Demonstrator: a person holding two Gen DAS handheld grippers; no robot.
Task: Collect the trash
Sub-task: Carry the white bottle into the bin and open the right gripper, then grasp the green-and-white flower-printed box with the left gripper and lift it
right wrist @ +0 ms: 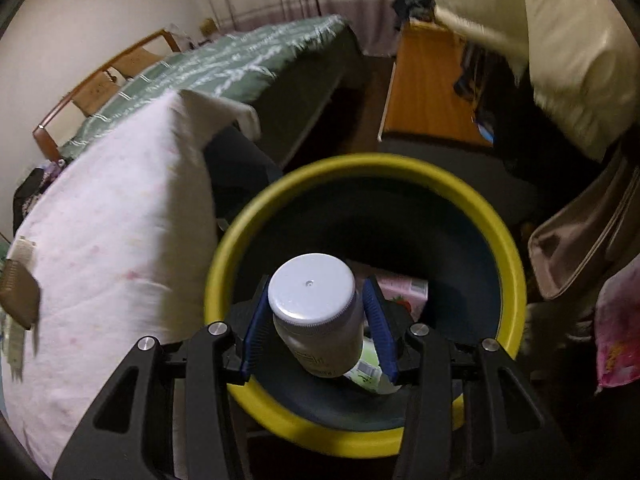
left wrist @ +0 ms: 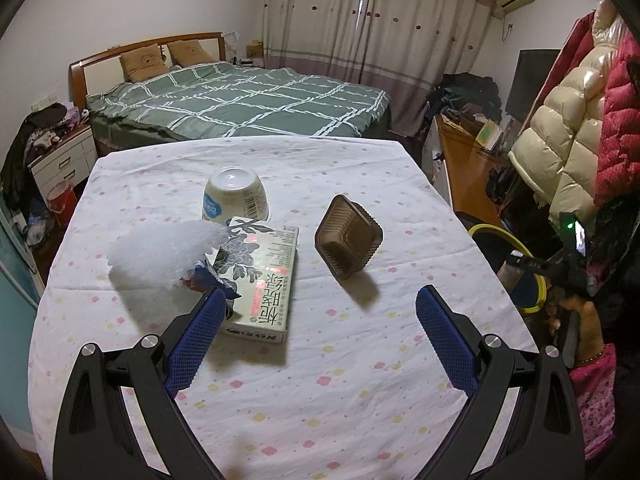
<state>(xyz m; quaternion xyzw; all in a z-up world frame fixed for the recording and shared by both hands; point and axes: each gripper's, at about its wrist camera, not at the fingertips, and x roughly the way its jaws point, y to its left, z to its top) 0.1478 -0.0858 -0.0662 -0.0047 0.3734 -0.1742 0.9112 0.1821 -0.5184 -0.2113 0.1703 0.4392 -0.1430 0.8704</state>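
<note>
My left gripper point(left wrist: 320, 300) is open and empty above the table point(left wrist: 340, 380). Ahead of it lie a flat printed box point(left wrist: 262, 276), a crumpled white wrapper point(left wrist: 164, 250) against the left finger point(left wrist: 200, 332), an upturned white cup point(left wrist: 235, 196) and a brown plastic tray point(left wrist: 347, 236). My right gripper point(right wrist: 316, 308) is shut on a white-capped bottle point(right wrist: 316, 308) and holds it over the mouth of the yellow-rimmed trash bin point(right wrist: 508, 256). Pink and green trash point(right wrist: 404, 290) lies inside the bin. The bin point(left wrist: 538, 284) and the right gripper point(left wrist: 532, 266) also show at the right of the left wrist view.
The bin stands beside the table's right edge point(right wrist: 132, 216). A bed point(left wrist: 240, 100) lies beyond the table. Hanging coats point(left wrist: 580, 128) and a wooden desk point(left wrist: 468, 152) crowd the right side. A nightstand point(left wrist: 60, 160) stands at left.
</note>
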